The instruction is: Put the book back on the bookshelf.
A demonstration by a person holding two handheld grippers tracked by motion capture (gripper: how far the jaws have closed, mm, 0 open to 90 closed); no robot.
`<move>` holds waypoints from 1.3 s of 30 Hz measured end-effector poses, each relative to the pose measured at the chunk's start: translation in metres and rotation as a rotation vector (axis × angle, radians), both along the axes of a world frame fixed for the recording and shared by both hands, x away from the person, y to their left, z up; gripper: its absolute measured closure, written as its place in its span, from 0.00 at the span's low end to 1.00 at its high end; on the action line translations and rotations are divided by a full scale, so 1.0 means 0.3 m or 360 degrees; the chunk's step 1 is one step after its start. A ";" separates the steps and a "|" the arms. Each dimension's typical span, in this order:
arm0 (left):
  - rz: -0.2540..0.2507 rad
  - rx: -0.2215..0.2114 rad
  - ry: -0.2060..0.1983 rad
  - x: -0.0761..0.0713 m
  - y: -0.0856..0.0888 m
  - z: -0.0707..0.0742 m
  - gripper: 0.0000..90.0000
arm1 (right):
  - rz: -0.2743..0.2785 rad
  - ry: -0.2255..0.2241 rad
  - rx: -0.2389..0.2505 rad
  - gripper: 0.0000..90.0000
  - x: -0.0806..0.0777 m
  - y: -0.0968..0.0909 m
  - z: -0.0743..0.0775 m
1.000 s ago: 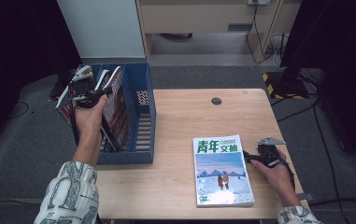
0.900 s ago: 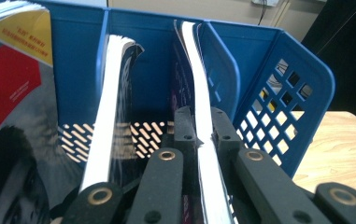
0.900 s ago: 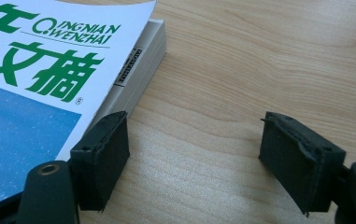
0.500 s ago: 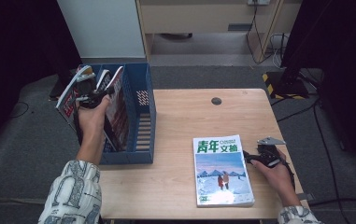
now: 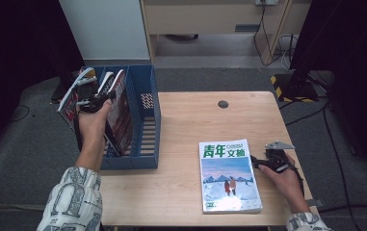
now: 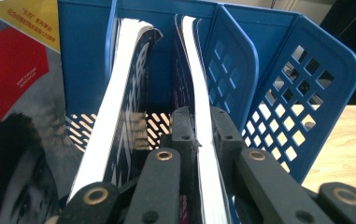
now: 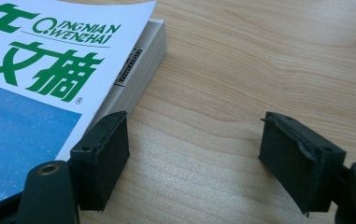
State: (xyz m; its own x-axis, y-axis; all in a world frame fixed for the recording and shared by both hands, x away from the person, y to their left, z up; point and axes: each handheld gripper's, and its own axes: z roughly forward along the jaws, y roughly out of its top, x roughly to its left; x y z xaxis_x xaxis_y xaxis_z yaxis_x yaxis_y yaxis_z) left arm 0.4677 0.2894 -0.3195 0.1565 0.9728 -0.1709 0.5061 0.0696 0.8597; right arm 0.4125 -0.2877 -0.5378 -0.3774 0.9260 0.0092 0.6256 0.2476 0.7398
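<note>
High view: blue file rack (image 5: 145, 120) at the table's (image 5: 190, 197) left edge, magazines standing in it. Left gripper (image 5: 93, 102) at the rack's far left, jaws pinched on a thin magazine (image 5: 117, 108) standing upright. A thick green-and-white magazine (image 5: 228, 175) lies flat, near right.

Left gripper view: jaws nearly together, clamping the thin magazine's white page edge (image 6: 202, 126) inside a rack slot; a second magazine (image 6: 119, 121) leans just left.

Right gripper view: right gripper (image 7: 192, 154) jaws spread, bare wood between; left pad sits against the flat magazine's (image 7: 49, 79) edge
</note>
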 end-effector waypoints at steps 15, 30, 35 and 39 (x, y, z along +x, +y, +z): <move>-0.0007 0.0045 -0.0100 -0.029 0.021 0.052 0.75 | -0.0002 0.0000 0.0000 0.27 0.000 0.000 0.000; -0.0079 0.0032 -0.0204 -0.046 0.006 0.111 0.73 | -0.0001 -0.0004 -0.0002 0.27 0.000 0.000 0.000; -0.0121 0.0030 -0.0217 -0.055 -0.014 0.122 0.71 | -0.0001 -0.0004 -0.0002 0.27 0.000 0.000 0.000; -0.0160 0.0027 -0.0215 -0.058 -0.035 0.122 0.70 | -0.0001 -0.0004 -0.0003 0.27 0.000 0.000 0.000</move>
